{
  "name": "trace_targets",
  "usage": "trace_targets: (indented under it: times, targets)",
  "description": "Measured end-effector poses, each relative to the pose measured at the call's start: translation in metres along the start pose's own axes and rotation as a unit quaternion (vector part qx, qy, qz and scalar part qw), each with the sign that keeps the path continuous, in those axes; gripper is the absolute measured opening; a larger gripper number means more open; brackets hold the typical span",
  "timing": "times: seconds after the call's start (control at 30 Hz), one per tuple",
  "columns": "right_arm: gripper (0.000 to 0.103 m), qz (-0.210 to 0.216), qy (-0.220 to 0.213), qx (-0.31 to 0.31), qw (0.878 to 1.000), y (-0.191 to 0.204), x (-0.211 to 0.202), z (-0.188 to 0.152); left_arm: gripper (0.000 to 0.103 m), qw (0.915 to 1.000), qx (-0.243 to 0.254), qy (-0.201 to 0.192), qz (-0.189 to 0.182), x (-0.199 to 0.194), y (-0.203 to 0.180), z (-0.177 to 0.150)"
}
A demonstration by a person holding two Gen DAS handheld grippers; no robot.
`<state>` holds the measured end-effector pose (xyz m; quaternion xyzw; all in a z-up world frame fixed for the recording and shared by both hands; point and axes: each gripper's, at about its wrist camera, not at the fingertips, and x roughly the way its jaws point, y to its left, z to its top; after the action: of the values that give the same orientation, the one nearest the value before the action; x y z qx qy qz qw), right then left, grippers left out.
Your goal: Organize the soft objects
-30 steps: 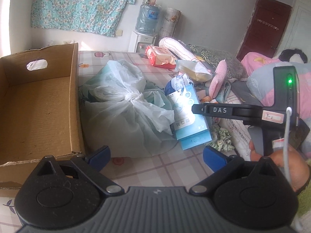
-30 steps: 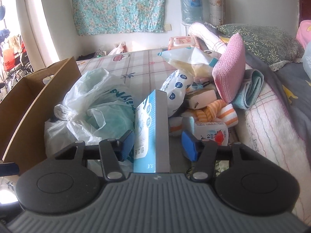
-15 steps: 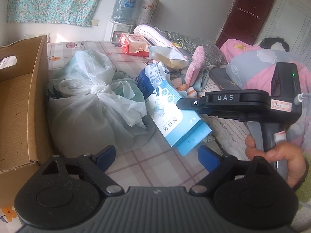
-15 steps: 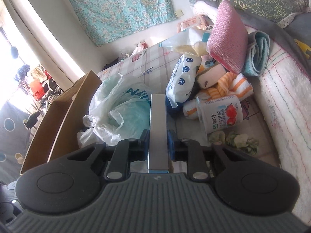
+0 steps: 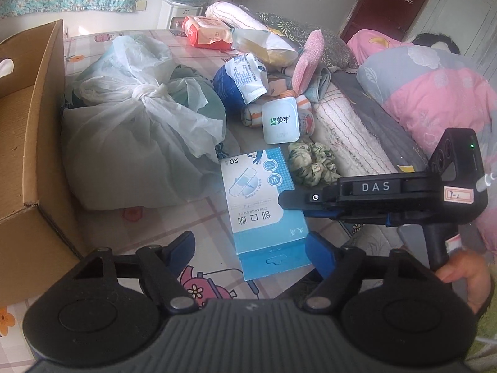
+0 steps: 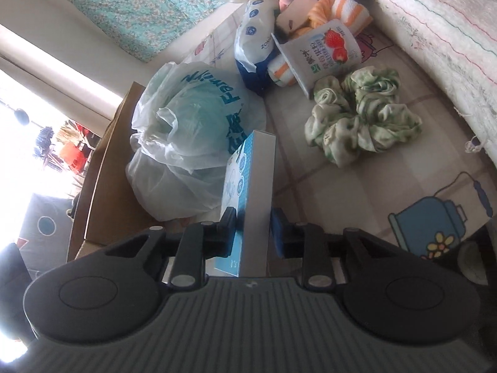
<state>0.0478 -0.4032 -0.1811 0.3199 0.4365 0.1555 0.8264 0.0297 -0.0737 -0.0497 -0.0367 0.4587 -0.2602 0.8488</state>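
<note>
My right gripper (image 6: 253,227) is shut on a blue and white bandage box (image 6: 248,192), holding it by its thin sides. In the left wrist view the box (image 5: 261,205) is held flat over the table, with the right gripper (image 5: 292,202) reaching in from the right. My left gripper (image 5: 248,248) is open and empty, just in front of the box. A tied white plastic bag (image 5: 139,124) lies beside an open cardboard box (image 5: 34,143). A green scrunchie (image 6: 360,118) lies on the table.
A yogurt cup (image 6: 316,52), a blue and white pouch (image 5: 242,77), rolled striped cloths (image 6: 341,9), a pink towel (image 5: 307,59) and a red wipes pack (image 5: 208,31) crowd the table's far side. A quilted bed edge (image 5: 348,127) runs along the right.
My right gripper has carried the bandage box down and toward me, turning it flat. My left gripper has tilted downward and stayed open.
</note>
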Motion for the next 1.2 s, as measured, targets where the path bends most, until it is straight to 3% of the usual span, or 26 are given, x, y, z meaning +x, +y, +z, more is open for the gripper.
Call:
trace_targets:
  times: [0.13, 0.4, 0.7, 1.0, 1.2]
  targets:
    - [0.03, -0.034, -0.009, -0.014, 0.999, -0.001, 0.003, 0.002, 0.07, 0.9998, 0.005, 0.017, 0.0, 0.017, -0.001, 0.003]
    - [0.03, -0.022, 0.014, 0.006, 1.0, -0.013, 0.012, 0.001, 0.056, 0.9987, 0.01, 0.049, -0.007, 0.054, -0.004, 0.009]
    - [0.03, -0.007, 0.02, 0.02, 1.0, -0.019, 0.016, 0.002, 0.052, 0.9981, 0.014, 0.06, -0.004, 0.074, -0.009, 0.015]
    - [0.03, -0.005, 0.0, -0.004, 1.0, 0.007, -0.008, -0.001, 0.052, 0.9989, 0.032, 0.034, -0.003, 0.042, -0.02, 0.016]
    - [0.03, 0.01, -0.031, -0.05, 0.998, 0.051, -0.036, 0.003, 0.052, 0.9992, 0.035, -0.02, -0.001, -0.008, -0.023, 0.019]
